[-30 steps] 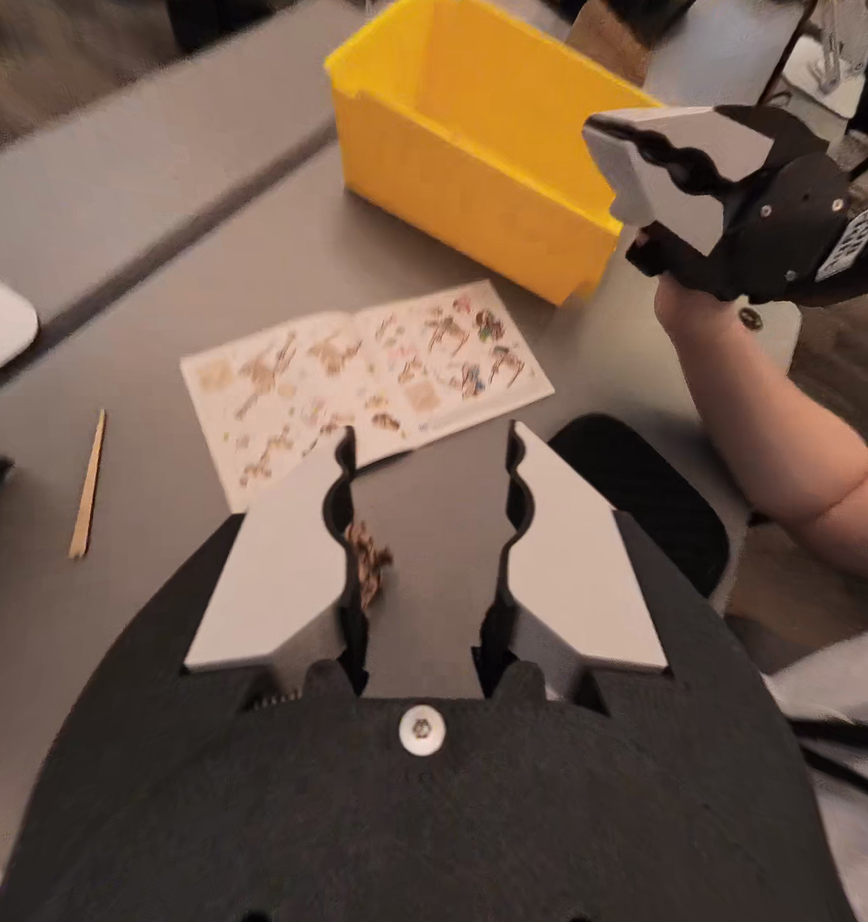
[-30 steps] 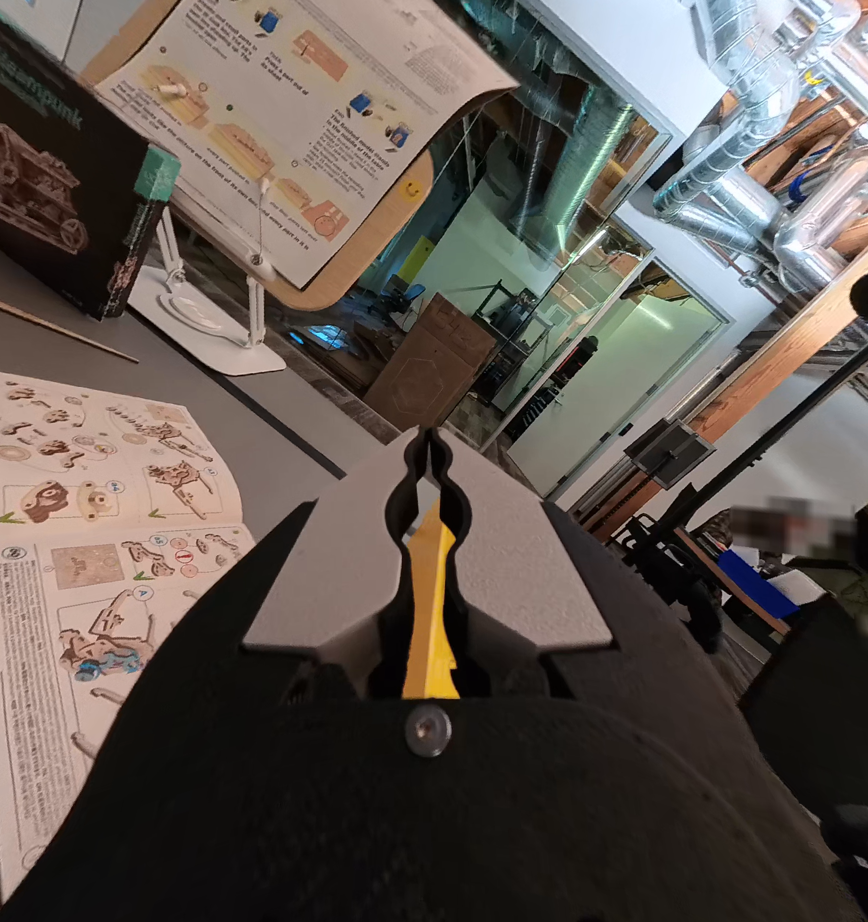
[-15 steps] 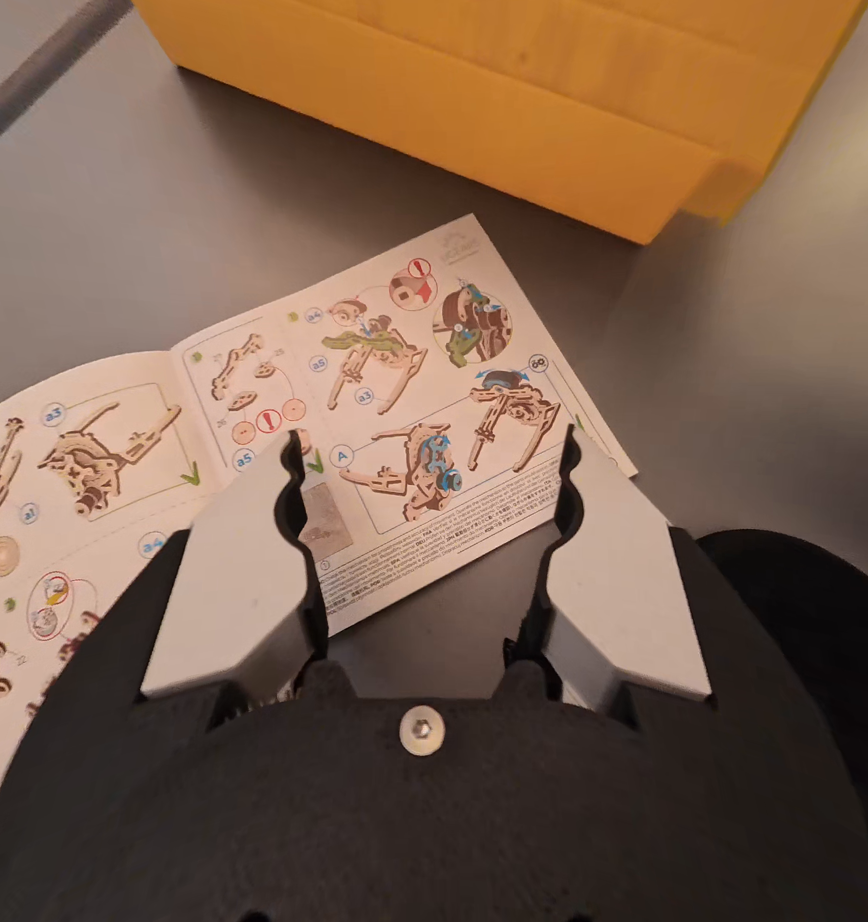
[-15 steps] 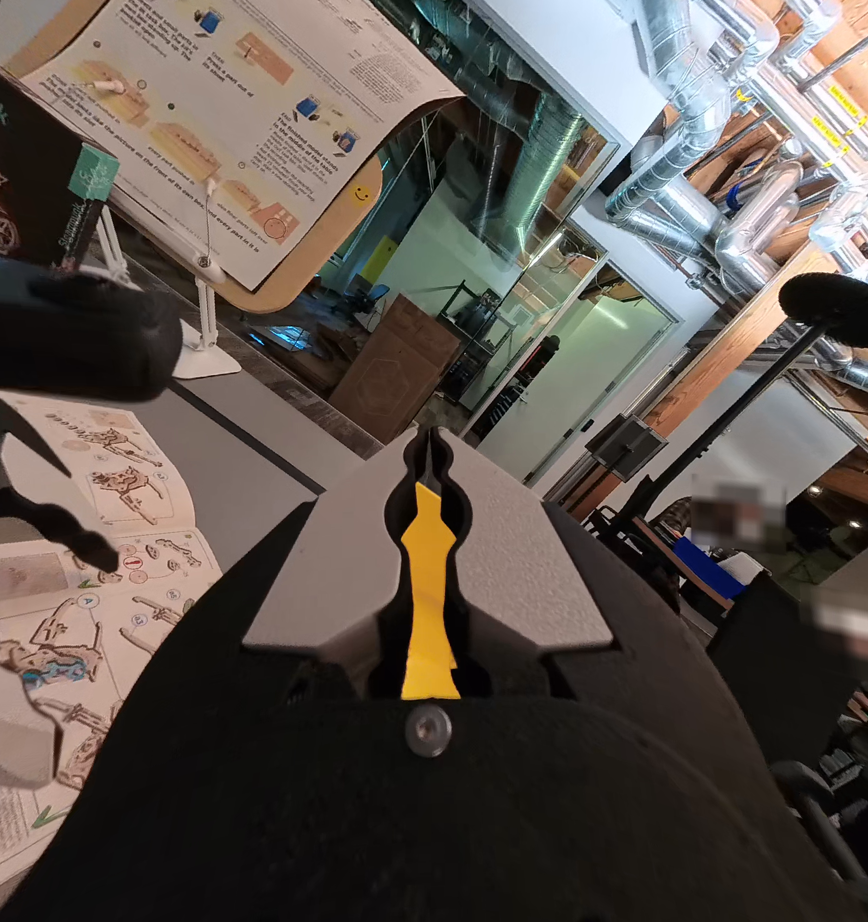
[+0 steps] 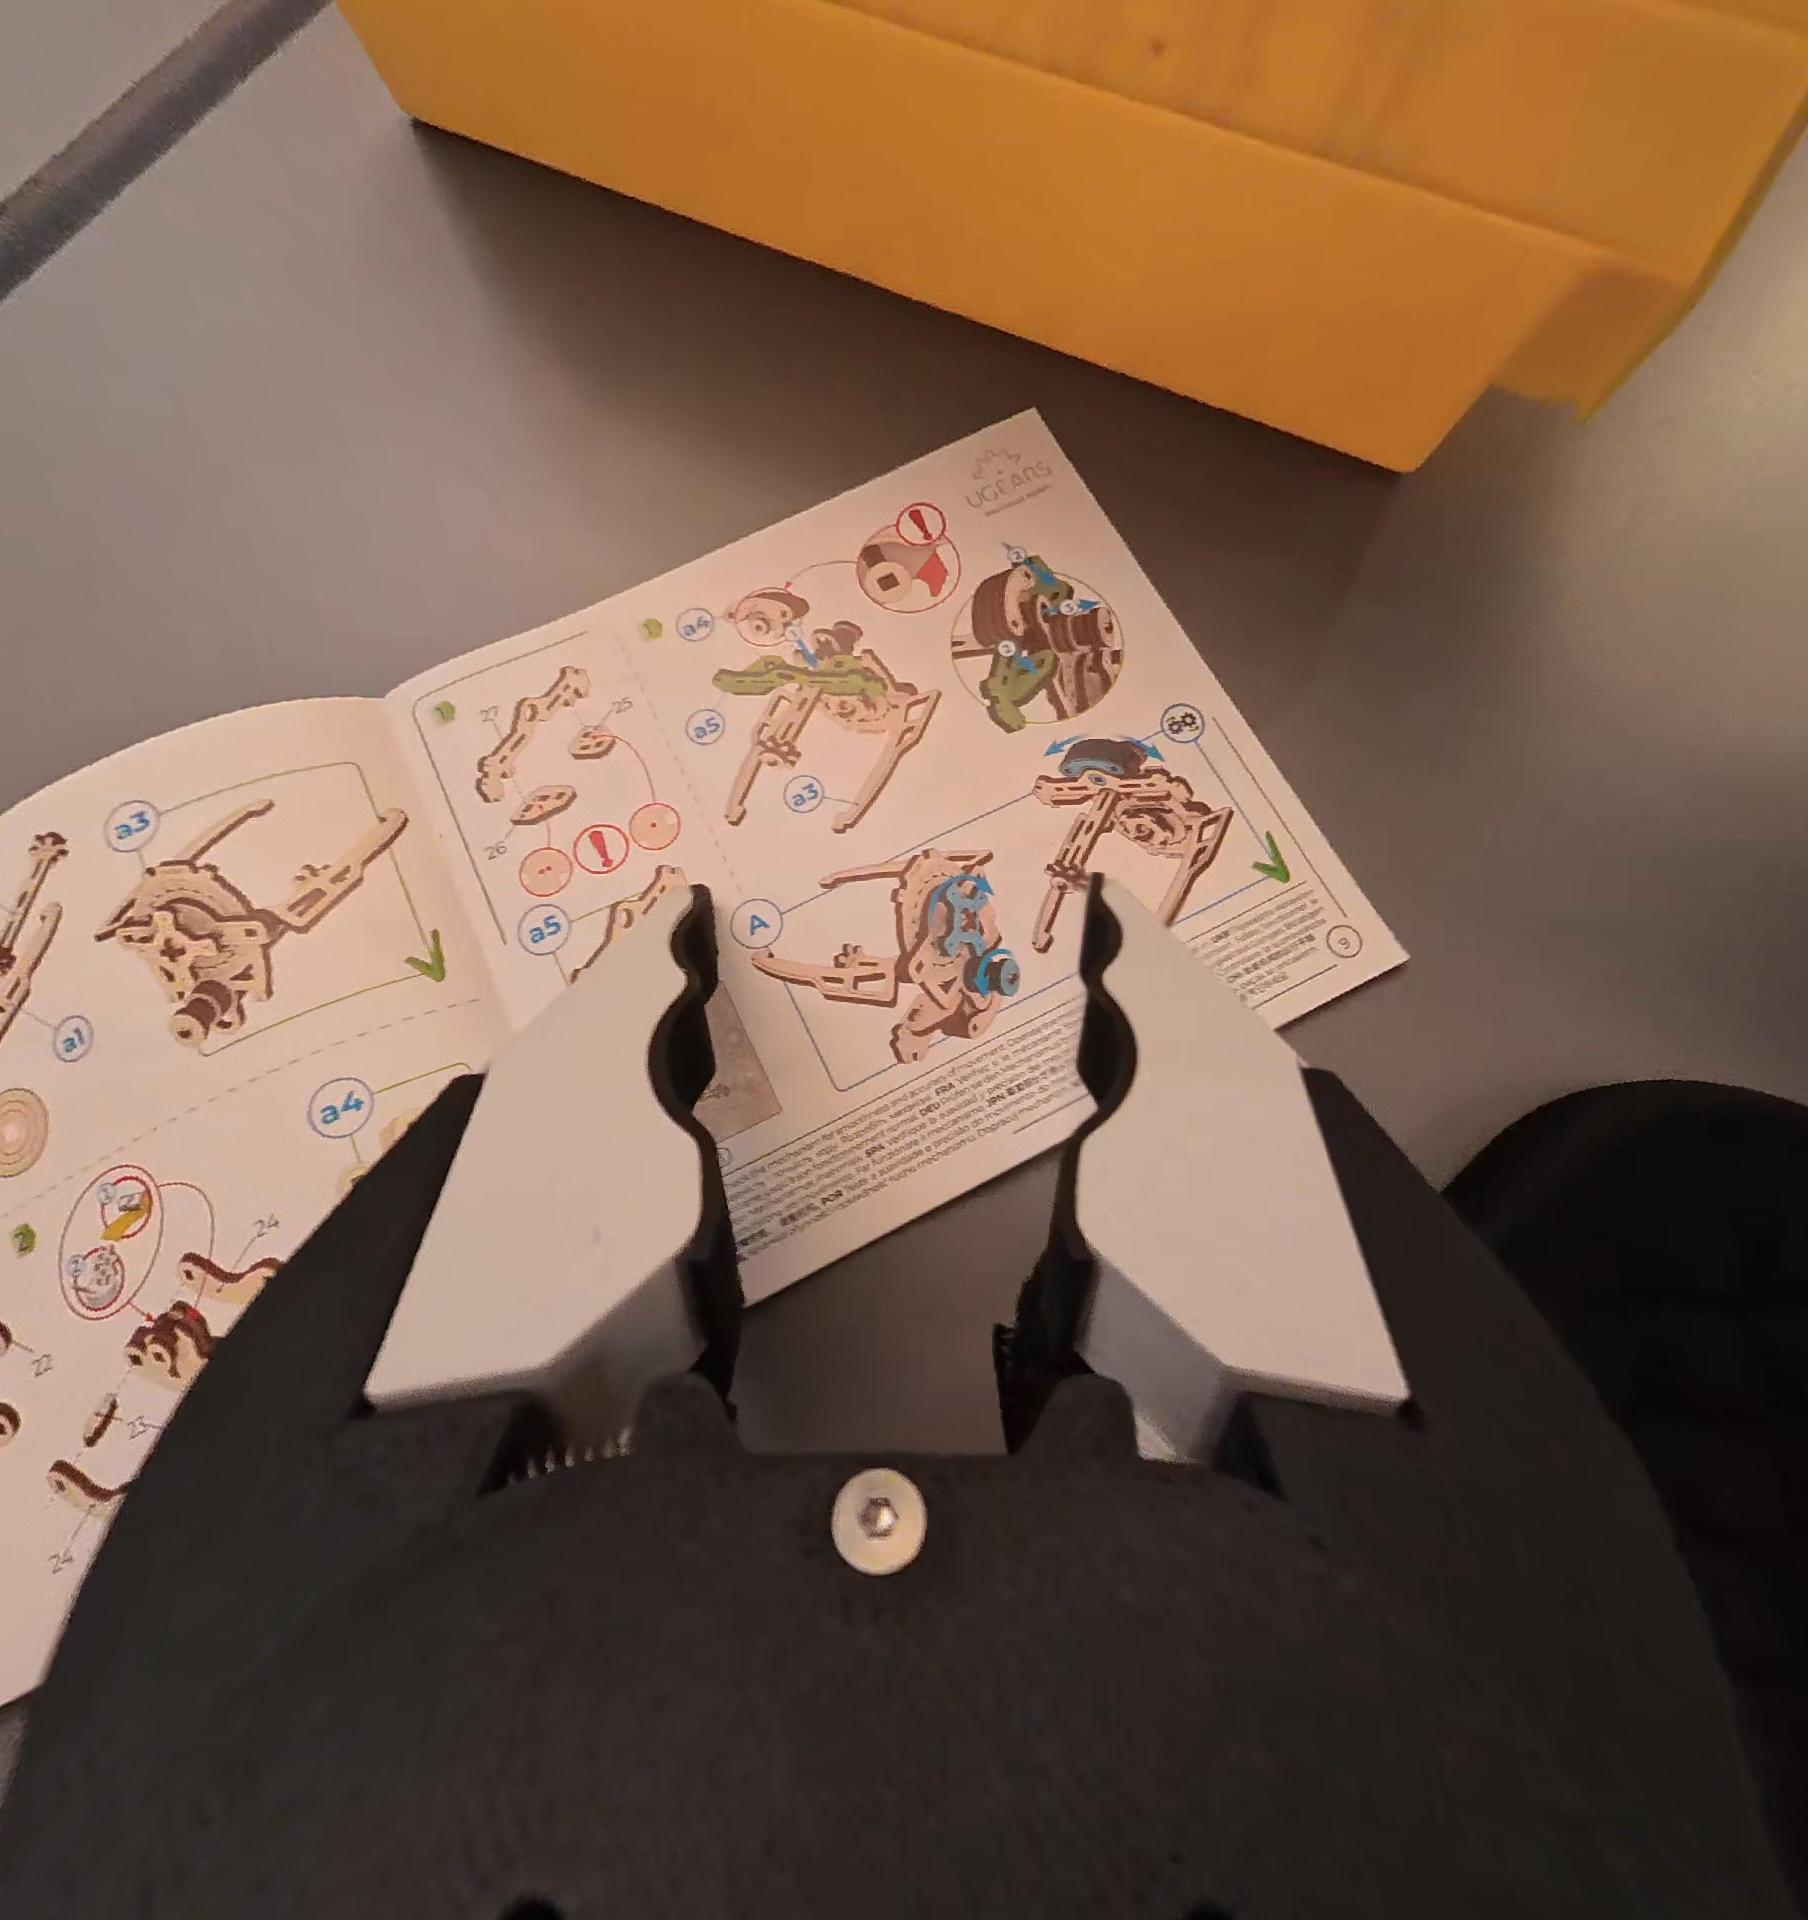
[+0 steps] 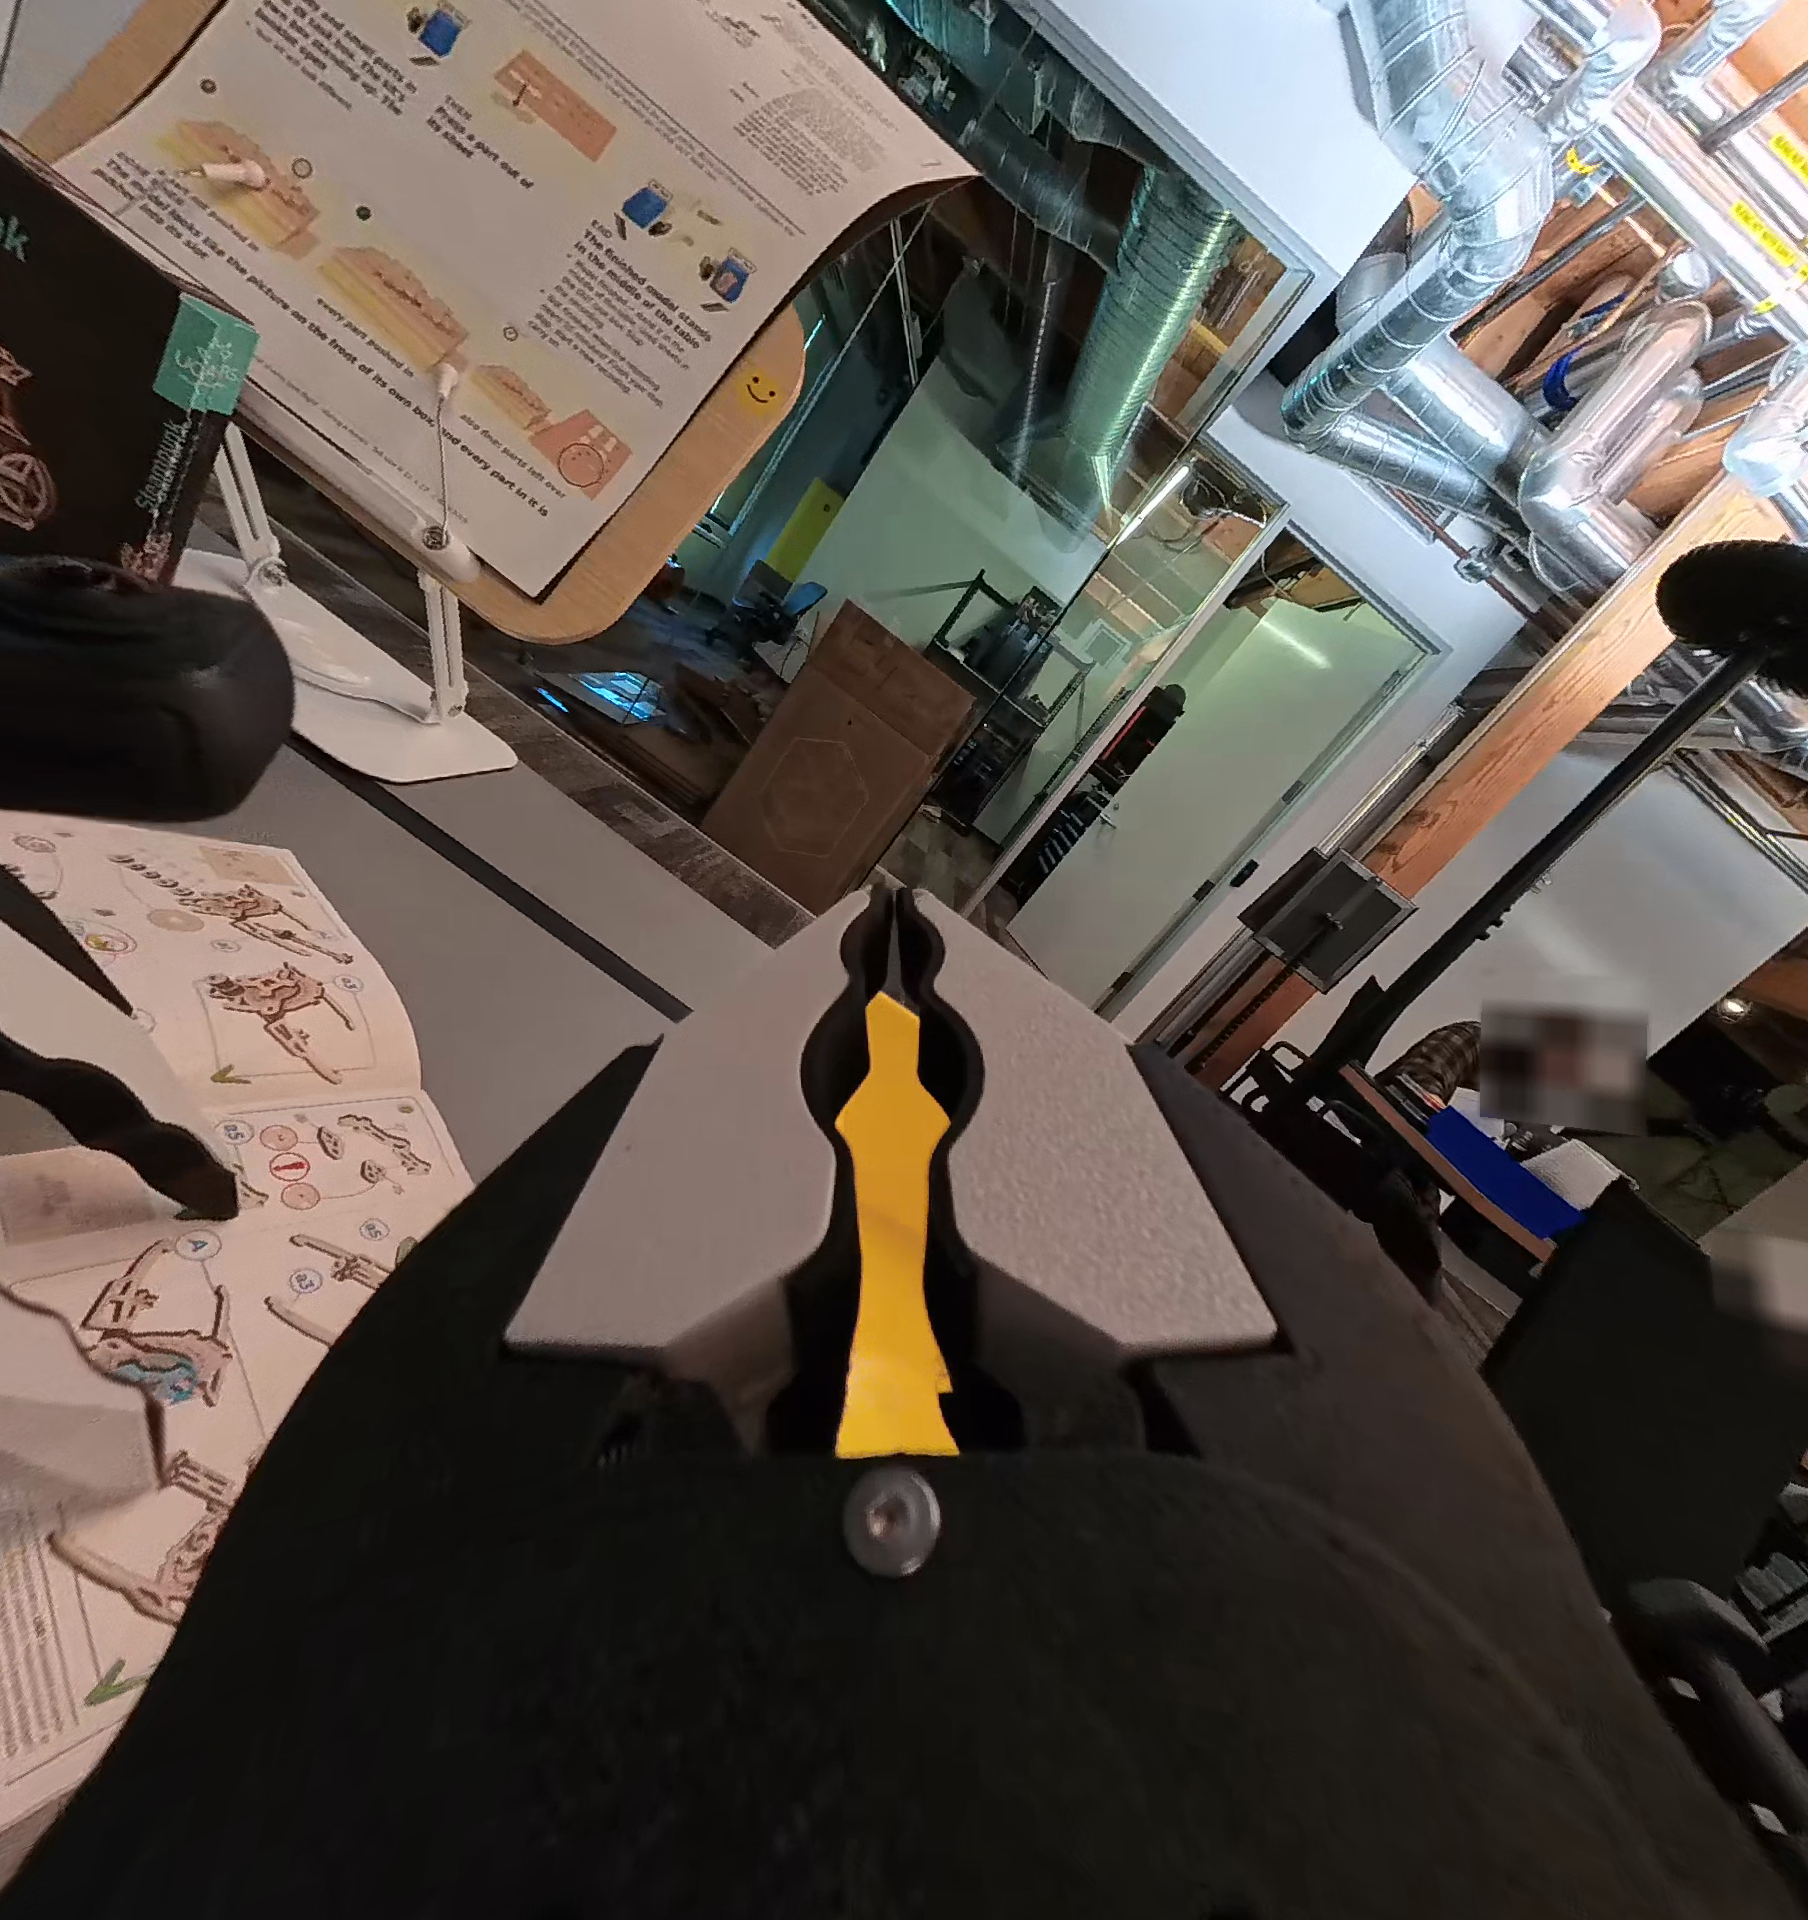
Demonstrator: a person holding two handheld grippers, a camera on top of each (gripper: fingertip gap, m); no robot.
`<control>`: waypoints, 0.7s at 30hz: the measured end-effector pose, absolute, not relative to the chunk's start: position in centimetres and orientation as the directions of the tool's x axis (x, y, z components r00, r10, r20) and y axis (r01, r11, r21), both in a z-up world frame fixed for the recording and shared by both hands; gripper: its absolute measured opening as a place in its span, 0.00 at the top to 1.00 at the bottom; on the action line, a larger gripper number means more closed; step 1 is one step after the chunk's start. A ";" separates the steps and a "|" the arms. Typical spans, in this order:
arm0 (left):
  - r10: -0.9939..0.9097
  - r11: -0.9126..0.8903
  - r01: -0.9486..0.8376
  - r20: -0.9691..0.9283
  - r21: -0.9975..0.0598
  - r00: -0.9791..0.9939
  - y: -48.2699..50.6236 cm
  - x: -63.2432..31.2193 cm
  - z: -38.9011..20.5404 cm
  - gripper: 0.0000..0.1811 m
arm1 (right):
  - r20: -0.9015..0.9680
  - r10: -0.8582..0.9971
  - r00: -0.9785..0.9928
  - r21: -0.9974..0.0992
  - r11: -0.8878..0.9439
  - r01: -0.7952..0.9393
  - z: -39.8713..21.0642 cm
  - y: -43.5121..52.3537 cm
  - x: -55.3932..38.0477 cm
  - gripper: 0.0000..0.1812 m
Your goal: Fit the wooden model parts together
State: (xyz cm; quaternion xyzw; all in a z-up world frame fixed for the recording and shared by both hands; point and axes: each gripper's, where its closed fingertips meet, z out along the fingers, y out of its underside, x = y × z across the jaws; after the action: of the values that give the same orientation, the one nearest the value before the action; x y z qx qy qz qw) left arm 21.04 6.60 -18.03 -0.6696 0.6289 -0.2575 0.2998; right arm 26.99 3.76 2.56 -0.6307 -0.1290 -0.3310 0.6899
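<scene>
My left gripper [image 5: 895, 904] is open and empty, held low over an open instruction booklet [image 5: 879, 779] on the grey table [image 5: 360, 416]. No wooden part shows between its fingers. The left gripper also shows in the right wrist view [image 6: 188, 1340], over the same booklet [image 6: 287, 1039]. My right gripper [image 6: 895, 920] is shut, raised and pointing out across the room. Nothing shows between its tips. The yellow seen through the gap behind its tips is the yellow bin [image 6: 895, 1195] below it.
The yellow bin [image 5: 1087, 208] stands just beyond the booklet. A black rounded object [image 5: 1658, 1299] lies off the table edge at right. A black model box [image 6: 58, 395] and an instruction board on a white stand [image 6: 484, 208] stand at the table's far side. My right fingertips sit around 20 cm from my left ones.
My left gripper swung down over the booklet and its jaws widened, then narrowed a little. A small brown piece by its left finger one second ago no longer shows. The right gripper stayed shut.
</scene>
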 end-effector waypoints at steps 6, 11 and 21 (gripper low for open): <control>-0.999 -0.048 -0.671 0.030 -0.740 0.039 6.8 20.2 -15.9 0.77 | 0.589 -0.285 0.756 -0.793 -0.023 0.609 2.4 3.8 27.2 1.00; -0.948 0.300 -0.618 -0.156 -0.726 -0.276 4.3 18.3 -11.9 0.69 | 0.557 -0.313 0.770 -0.811 -0.002 0.585 3.3 2.8 28.1 1.00; -0.773 0.544 -0.620 -0.050 -0.565 -0.633 -0.2 20.3 -16.4 0.67 | 0.537 -0.327 0.778 -0.823 0.001 0.569 3.5 2.4 28.8 1.00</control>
State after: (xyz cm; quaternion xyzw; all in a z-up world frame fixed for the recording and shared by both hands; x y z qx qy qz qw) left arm 20.27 -0.17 -16.35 -0.4021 0.8662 -0.2573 0.1481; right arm 28.81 2.38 3.49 -0.6306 -0.0960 -0.3193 0.7008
